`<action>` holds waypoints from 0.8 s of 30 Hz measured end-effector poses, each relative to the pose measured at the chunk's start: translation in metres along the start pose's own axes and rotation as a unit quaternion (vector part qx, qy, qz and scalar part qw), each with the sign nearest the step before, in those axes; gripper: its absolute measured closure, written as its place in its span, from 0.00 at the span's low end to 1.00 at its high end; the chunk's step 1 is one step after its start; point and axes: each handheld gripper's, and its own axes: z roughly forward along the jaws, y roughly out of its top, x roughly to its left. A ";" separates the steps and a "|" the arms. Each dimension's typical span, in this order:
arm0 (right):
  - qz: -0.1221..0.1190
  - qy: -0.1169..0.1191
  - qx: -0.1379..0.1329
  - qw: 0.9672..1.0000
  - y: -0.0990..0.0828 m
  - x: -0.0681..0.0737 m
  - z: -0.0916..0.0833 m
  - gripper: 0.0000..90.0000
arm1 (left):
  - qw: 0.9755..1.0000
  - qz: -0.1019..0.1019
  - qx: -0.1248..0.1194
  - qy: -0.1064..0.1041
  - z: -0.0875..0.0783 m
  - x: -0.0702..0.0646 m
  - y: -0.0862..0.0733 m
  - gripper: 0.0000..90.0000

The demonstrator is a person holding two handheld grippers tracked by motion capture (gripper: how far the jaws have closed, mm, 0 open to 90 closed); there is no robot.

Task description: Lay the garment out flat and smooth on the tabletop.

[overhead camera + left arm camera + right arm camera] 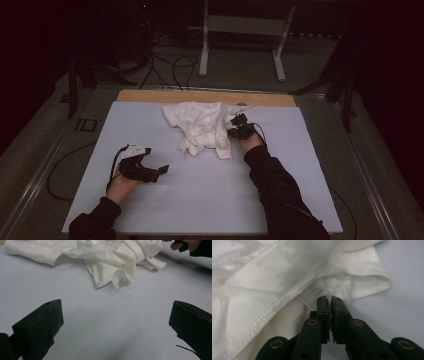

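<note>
A crumpled white garment (200,127) lies at the far middle of the pale sheet (200,195) on the table. My right gripper (238,126) sits at the garment's right edge. In the right gripper view its jaws (328,299) stand together, pinching a stitched hem of the garment (274,277). My left gripper (150,172) hovers low over the bare sheet at the near left, apart from the cloth. In the left gripper view its jaws (116,322) stand wide with nothing between them. The garment (112,257) lies ahead of them, a small label (121,281) showing on its near flap.
A wooden strip (205,96) borders the sheet's far edge. Beyond the table stand a white frame (240,30) and loose cables (170,67) on the floor. The person's dark sleeves (280,190) come in from the bottom. Bare sheet spreads across the near half.
</note>
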 end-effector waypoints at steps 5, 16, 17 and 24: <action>0.013 -0.004 -0.010 1.000 -0.001 -0.018 -0.018 0.97 | 1.000 0.001 -0.005 0.002 -0.001 0.000 -0.001 0.00; 0.055 -0.069 -0.008 0.996 -0.015 -0.083 -0.059 0.97 | 1.000 0.003 -0.009 0.005 -0.001 0.001 -0.001 0.00; 0.057 -0.076 -0.009 0.995 -0.015 -0.088 -0.062 0.97 | 1.000 0.005 -0.008 0.006 0.000 0.001 0.000 0.00; 0.066 -0.135 -0.010 0.989 -0.012 -0.119 -0.083 0.97 | 1.000 0.005 -0.010 0.006 -0.001 0.002 0.000 0.00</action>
